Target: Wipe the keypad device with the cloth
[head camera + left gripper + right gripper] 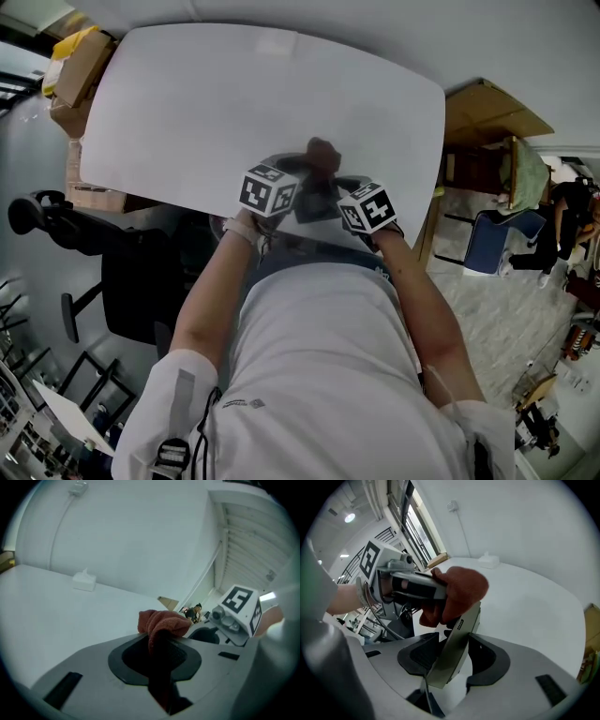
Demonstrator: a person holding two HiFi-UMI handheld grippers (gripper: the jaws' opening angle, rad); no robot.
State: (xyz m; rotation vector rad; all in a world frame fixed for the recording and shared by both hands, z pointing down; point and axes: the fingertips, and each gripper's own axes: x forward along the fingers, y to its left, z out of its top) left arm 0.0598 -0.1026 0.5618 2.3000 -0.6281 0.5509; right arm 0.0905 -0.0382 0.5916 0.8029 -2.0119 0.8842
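The left gripper [159, 656] has its jaws pinched tight on a bunched red-brown cloth [161, 623]. The right gripper [451, 660] clamps the keypad device [457, 639] — a thin grey slab, tilted and seen edge-on. The cloth presses against the device's upper end. Both grippers meet close together above the white table [234, 103] — near its front edge.

We get soft, cool, even light on the white table [262, 103], with hardly any glare or hard shadow. In the right gripper view a ceiling lamp [350, 517] flares at ten o'clock and daylight comes through the windows [410, 517] at eleven. Both gripper views bend strongly toward black corners. In the left one, the cloth [161, 623] sinks into dark shadow toward six o'clock.
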